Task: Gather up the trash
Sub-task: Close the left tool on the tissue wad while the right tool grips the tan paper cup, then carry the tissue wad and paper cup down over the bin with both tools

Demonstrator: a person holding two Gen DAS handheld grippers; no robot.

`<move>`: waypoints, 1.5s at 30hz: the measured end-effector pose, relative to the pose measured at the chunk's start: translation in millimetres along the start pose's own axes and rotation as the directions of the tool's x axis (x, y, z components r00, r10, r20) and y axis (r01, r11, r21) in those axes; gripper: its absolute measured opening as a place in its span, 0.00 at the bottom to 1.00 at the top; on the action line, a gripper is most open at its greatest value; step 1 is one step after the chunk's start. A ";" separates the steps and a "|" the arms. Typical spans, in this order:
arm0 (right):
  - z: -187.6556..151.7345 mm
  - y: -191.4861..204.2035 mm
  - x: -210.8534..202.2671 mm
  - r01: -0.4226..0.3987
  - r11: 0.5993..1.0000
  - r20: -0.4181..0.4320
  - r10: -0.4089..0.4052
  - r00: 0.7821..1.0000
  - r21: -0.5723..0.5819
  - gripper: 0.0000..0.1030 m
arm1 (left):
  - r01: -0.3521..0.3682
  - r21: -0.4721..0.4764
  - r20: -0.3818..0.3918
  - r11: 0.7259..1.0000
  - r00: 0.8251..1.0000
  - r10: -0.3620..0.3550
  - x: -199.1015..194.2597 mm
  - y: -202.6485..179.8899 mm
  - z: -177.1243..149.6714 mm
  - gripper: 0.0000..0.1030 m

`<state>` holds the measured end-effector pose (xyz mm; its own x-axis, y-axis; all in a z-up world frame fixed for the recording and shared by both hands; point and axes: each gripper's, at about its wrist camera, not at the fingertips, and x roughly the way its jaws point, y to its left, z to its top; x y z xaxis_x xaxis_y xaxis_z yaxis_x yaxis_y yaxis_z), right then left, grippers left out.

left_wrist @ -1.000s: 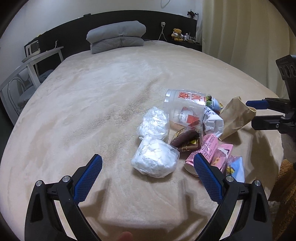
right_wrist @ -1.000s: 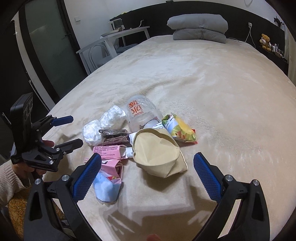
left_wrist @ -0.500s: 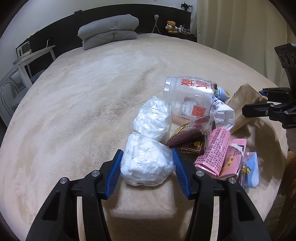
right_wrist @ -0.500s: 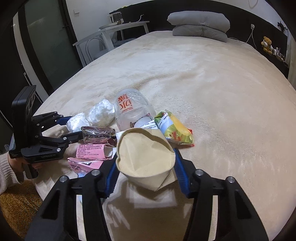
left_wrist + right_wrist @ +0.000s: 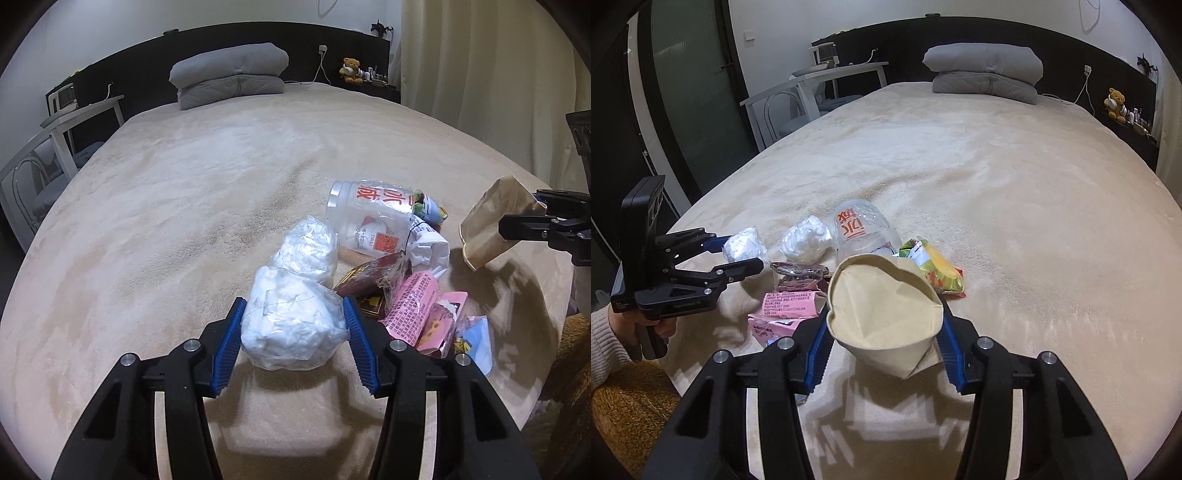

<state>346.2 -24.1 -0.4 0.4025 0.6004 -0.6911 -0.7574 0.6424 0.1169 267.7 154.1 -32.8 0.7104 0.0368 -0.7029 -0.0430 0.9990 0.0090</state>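
— What colours are in front of you?
— My pads [image 5: 229, 343] are blue on black arms. The wad [image 5: 291, 328] between them is white in clear film.
— And the rest?
— Tan paper bag [image 5: 886, 314], pink cartons [image 5: 413, 306], clear jar [image 5: 373, 221] with red letters, yellow-green packet [image 5: 938, 269], beige blanket [image 5: 184, 206], grey pillows [image 5: 229, 74].

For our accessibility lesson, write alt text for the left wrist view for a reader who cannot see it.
The left gripper is clamped on a white bundle in clear plastic on a beige bed. Beyond it lie a second bundle, a clear plastic jar and pink cartons; at right, the right gripper holds a brown paper bag.
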 end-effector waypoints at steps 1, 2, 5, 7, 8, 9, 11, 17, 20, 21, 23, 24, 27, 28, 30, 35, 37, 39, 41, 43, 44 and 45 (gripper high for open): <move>-0.9 1.0 -4.5 -0.003 1.000 0.007 0.002 1.000 0.003 0.50 | -0.002 -0.005 0.005 1.000 1.000 0.002 -2.8 -0.7 0.1 0.50; -1.8 2.3 -9.4 -0.003 1.000 0.015 0.003 1.000 0.005 0.50 | -0.002 -0.010 0.010 1.000 1.000 0.003 -6.2 -1.8 0.5 0.50; -5.3 6.8 -24.1 -0.001 1.000 0.040 0.000 0.999 0.018 0.49 | 0.000 -0.025 0.033 1.000 0.999 0.001 -19.8 -5.5 2.2 0.50; -8.6 9.6 -35.1 0.007 1.000 0.061 -0.009 0.998 0.028 0.50 | 0.010 -0.036 0.056 0.999 0.998 -0.008 -31.5 -9.0 3.3 0.50; -10.7 11.3 -40.6 0.006 0.999 0.071 -0.009 0.997 0.031 0.49 | 0.012 -0.041 0.067 0.999 0.998 -0.009 -37.2 -10.7 3.4 0.50; -13.3 13.1 -46.2 0.005 0.999 0.081 -0.008 0.997 0.035 0.49 | 0.014 -0.047 0.078 0.999 0.997 -0.010 -43.1 -13.0 3.4 0.50; -18.7 17.6 -56.1 0.009 0.999 0.099 -0.012 0.995 0.038 0.49 | 0.020 -0.060 0.100 0.998 0.995 -0.014 -54.5 -18.1 3.1 0.50; -37.8 30.9 -83.2 -0.004 0.999 0.149 -0.002 0.989 0.035 0.49 | 0.066 -0.083 0.150 0.994 0.987 -0.053 -85.1 -37.5 -9.4 0.50; -51.2 35.4 -97.0 -0.014 0.999 0.165 0.007 0.986 0.039 0.49 | 0.087 -0.096 0.179 0.992 0.981 -0.069 -101.7 -47.0 -18.7 0.50; -55.3 35.9 -100.5 -0.013 0.999 0.168 0.006 0.986 0.041 0.49 | 0.090 -0.099 0.188 0.991 0.980 -0.070 -106.6 -49.6 -22.6 0.50; -65.1 38.6 -108.3 -0.020 0.999 0.172 0.011 0.985 0.050 0.50 | 0.099 -0.107 0.204 0.989 0.976 -0.075 -116.0 -56.6 -31.7 0.50; -69.1 39.3 -111.2 -0.023 0.998 0.173 0.012 0.985 0.058 0.50 | 0.103 -0.111 0.211 0.988 0.974 -0.078 -120.3 -60.1 -36.1 0.50; -84.5 44.6 -118.8 -0.029 0.997 0.169 0.016 0.986 0.075 0.49 | 0.123 -0.121 0.230 0.985 0.969 -0.093 -131.5 -70.3 -50.0 0.50; -89.6 48.4 -120.9 -0.028 0.997 0.168 0.016 0.986 0.072 0.50 | 0.130 -0.125 0.237 0.984 0.967 -0.097 -135.0 -73.4 -54.6 0.50; -99.7 56.4 -126.5 -0.019 0.998 0.176 0.008 0.984 0.058 0.50 | 0.144 -0.130 0.247 0.981 0.963 -0.108 -141.2 -81.1 -63.5 0.50; -122.6 66.9 -140.9 -0.023 0.998 0.187 0.013 0.982 0.050 0.50 | 0.169 -0.159 0.262 0.973 0.957 -0.123 -153.4 -93.2 -82.1 0.50; -132.5 71.8 -143.7 -0.024 0.998 0.178 0.013 0.984 0.060 0.50 | 0.170 -0.161 0.263 0.972 0.957 -0.124 -157.8 -99.6 -89.9 0.50; -143.5 77.5 -147.2 -0.028 0.998 0.175 0.017 0.984 0.059 0.50 | 0.179 -0.166 0.267 0.970 0.955 -0.131 -162.4 -106.7 -98.6 0.50; -153.5 83.2 -149.2 -0.031 0.998 0.166 0.020 0.986 0.063 0.50 | 0.185 -0.171 0.274 0.968 0.952 -0.134 -168.0 -113.9 -108.0 0.50; -163.3 88.3 -149.9 -0.034 0.997 0.153 0.023 0.988 0.065 0.49 | 0.188 -0.178 0.278 0.966 0.951 -0.134 -173.2 -121.2 -117.3 0.50; -167.3 90.7 -151.1 -0.035 0.997 0.150 0.025 0.988 0.064 0.49 | 0.192 -0.184 0.280 0.964 0.950 -0.136 -175.8 -124.6 -121.9 0.50; -171.3 93.1 -152.7 -0.038 0.997 0.149 0.028 0.988 0.064 0.50 | 0.197 -0.191 0.282 0.962 0.949 -0.138 -178.3 -127.3 -126.2 0.50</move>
<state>126.1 -137.5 -6.1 0.4534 0.6824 -0.5733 -0.7377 0.6484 0.1883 57.8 17.4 1.7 0.8784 -0.0967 -0.4681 -0.0357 0.9633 -0.2659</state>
